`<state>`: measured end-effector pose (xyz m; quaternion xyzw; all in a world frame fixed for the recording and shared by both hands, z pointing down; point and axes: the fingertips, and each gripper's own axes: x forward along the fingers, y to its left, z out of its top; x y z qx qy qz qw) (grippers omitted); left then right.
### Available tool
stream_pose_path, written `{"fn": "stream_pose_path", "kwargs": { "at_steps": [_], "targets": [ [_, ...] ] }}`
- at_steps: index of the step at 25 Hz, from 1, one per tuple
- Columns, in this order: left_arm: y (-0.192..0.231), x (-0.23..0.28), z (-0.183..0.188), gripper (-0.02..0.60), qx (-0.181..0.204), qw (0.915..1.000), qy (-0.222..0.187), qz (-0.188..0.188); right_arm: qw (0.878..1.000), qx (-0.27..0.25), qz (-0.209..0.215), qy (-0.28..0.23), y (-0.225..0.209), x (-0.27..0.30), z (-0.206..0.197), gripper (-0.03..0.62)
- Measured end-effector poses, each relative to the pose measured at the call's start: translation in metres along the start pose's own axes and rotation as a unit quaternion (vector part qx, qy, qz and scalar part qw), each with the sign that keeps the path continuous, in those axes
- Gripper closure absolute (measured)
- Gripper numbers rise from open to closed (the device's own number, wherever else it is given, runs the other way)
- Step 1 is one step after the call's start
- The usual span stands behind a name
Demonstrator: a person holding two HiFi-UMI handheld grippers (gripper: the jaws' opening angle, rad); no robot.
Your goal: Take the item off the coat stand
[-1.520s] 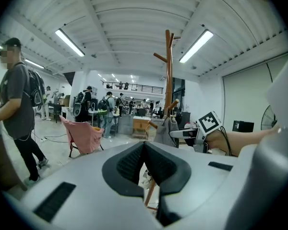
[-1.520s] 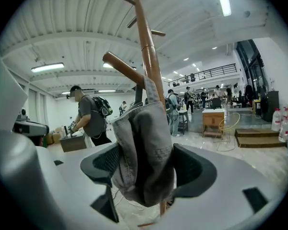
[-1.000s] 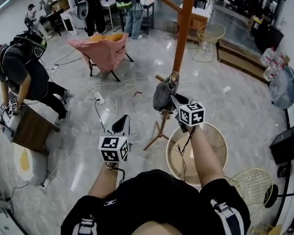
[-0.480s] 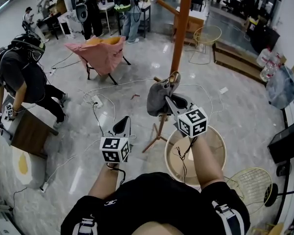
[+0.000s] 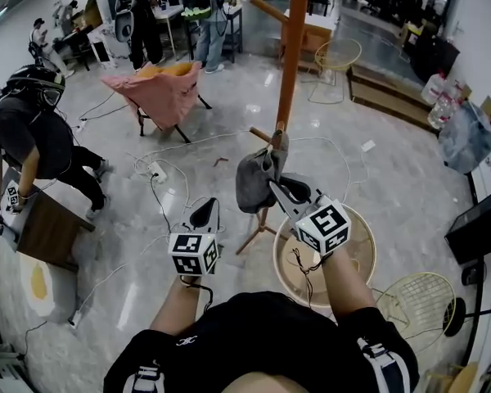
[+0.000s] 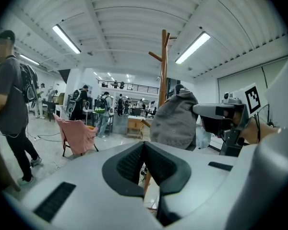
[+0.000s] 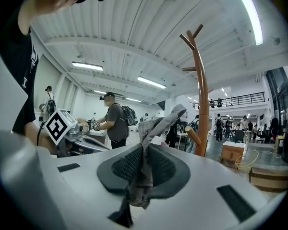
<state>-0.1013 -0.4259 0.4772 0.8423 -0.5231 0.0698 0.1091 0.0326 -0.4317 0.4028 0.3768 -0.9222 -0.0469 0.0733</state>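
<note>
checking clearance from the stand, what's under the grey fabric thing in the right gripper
Head view: under the grey fabric cap, pinched by the right hand-held gripper, the brown wooden coat stand spreads its legs on glossy grey floor. The pole's stretch behind the cap is covered.

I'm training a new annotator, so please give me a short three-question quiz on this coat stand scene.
1. True or false: the right tongs are shut on the grey hat.
2. What is between the pads of the left tongs? A) nothing B) a cable C) a bottle
3. Fill in: in the head view, the big draped cloth left of the coat stand is ____ in colour.

Key: 1 true; 2 A; 3 pink.
</note>
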Motion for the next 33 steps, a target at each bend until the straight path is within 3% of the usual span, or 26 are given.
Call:
{"fn": "stream_pose_path", "kwargs": {
  "at_steps": [4,11,21,33],
  "targets": [
    [-0.003,0.001,-0.006,0.569,-0.001,1.0,0.002,-0.006,1.0,0.018,-0.008,0.023,0.007,-0.006,-0.038,0.539],
    [-0.019,0.003,-0.011,0.569,0.003,0.9998,0.008,-0.02,0.993,0.081,-0.061,0.056,-0.002,-0.022,-0.094,0.54],
    [-0.028,0.0,-0.012,0.569,0.01,0.9995,0.011,-0.028,0.99,0.072,-0.094,0.073,-0.012,-0.035,-0.105,0.54],
    [-0.022,-0.001,-0.013,0.569,0.013,0.9995,0.014,-0.026,0.993,0.077,-0.076,0.045,-0.002,-0.029,-0.095,0.54]
  ]
}}
